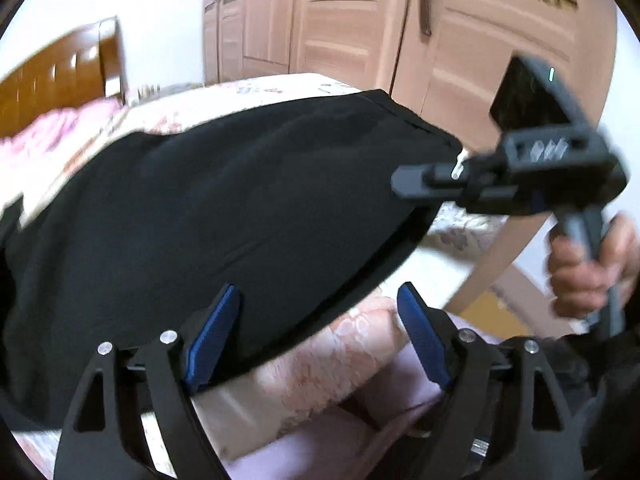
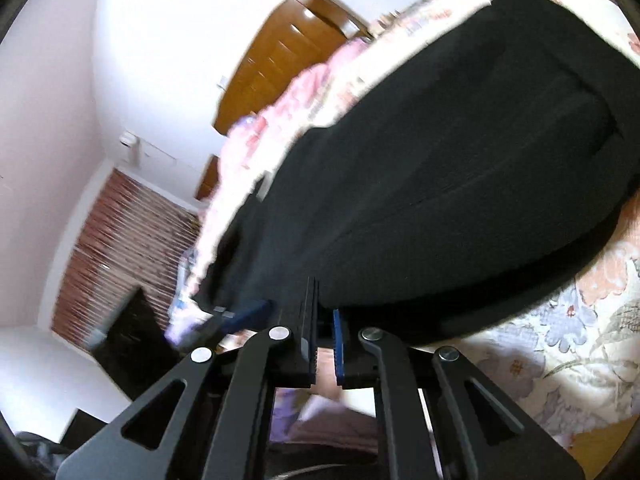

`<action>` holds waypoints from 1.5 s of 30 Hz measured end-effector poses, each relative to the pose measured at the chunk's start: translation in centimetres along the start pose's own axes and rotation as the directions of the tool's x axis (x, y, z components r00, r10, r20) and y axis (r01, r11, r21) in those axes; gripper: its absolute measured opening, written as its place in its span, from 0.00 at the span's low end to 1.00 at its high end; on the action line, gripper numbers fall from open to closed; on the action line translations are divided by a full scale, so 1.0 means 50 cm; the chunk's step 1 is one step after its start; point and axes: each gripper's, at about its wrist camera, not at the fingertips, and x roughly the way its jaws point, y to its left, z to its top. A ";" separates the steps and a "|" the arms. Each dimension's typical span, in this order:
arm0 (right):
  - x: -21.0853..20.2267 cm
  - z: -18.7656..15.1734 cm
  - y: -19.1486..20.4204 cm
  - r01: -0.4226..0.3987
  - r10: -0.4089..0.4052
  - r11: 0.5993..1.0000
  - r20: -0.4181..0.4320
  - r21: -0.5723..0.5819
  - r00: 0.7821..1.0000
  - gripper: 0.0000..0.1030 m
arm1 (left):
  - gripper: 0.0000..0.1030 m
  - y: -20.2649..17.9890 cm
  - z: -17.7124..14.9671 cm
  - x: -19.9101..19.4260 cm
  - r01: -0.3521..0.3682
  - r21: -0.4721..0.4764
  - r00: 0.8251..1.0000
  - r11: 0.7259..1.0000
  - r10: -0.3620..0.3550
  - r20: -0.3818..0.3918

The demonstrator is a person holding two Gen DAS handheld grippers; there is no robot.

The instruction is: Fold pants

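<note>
Our left gripper (image 1: 320, 332) stands wide, its blue pads (image 1: 214, 340) spread at the near edge of the black pants (image 1: 208, 208), which lie across the floral bedspread (image 2: 560, 340). Our right gripper (image 2: 324, 344) is narrowed to a slim gap at the near hem of the pants; we cannot tell whether cloth is pinched there. A wooden wardrobe (image 1: 360, 20) stands far behind the bed.

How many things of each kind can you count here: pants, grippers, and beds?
Black pants: 1
Grippers: 2, the left gripper and the right gripper
Floral bed: 1
Total: 4
</note>
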 end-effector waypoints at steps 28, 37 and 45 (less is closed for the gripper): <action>-0.045 0.002 0.090 0.492 -0.431 0.775 0.238 -0.396 0.870 0.52 | 0.96 0.137 0.043 -0.017 0.046 -0.264 0.998 0.963 -0.032 0.057; -0.051 0.072 0.082 0.545 -0.507 0.725 0.208 -0.422 0.836 0.56 | 0.96 0.279 0.132 0.013 0.058 -0.361 0.998 0.931 -0.068 -0.015; 0.136 0.283 0.047 0.625 -0.663 0.578 0.145 -0.524 0.735 0.71 | 0.85 0.425 0.289 0.216 0.132 -0.462 0.974 0.877 -0.201 -0.102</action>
